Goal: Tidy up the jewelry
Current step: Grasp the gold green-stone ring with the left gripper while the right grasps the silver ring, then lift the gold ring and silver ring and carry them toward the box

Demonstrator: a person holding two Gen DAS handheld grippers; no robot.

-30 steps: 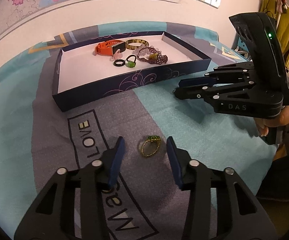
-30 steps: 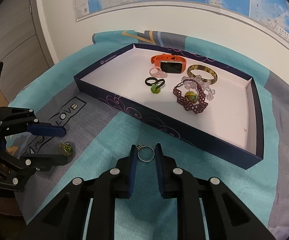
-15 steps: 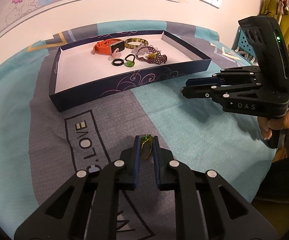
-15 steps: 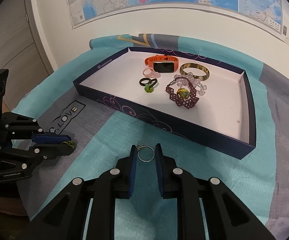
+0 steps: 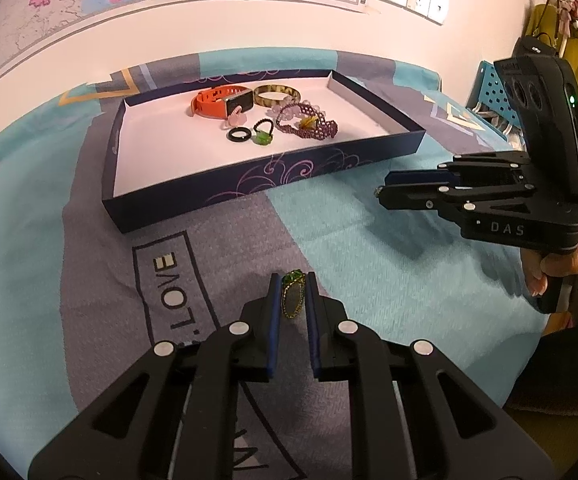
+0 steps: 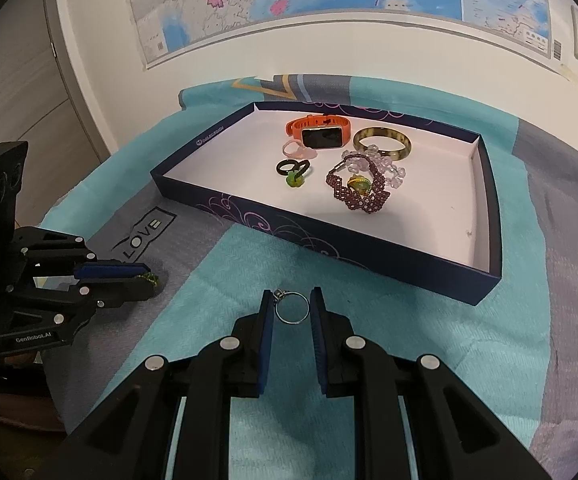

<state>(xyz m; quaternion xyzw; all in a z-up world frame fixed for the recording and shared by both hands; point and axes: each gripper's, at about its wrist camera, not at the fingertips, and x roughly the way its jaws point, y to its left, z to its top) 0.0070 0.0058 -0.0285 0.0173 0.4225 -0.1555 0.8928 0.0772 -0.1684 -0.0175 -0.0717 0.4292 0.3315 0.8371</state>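
My left gripper is shut on a gold ring with a green stone and holds it just above the grey cloth. My right gripper is shut on a thin silver ring above the teal cloth. A dark blue tray with a white floor lies ahead of both. It holds an orange watch, a brown bangle, a purple bead bracelet, a black ring and a green-stone ring. The right gripper also shows in the left wrist view.
The cloth is teal and grey with a "LOVE" print. A wall with maps stands behind the tray. A blue pegboard rack and hanging yellow clothes are at the far right. The left gripper shows at the left in the right wrist view.
My left gripper closed on the gold green-stone ring and lifted it off the cloth. My right gripper, still holding the silver ring, rose and drew back from the tray.
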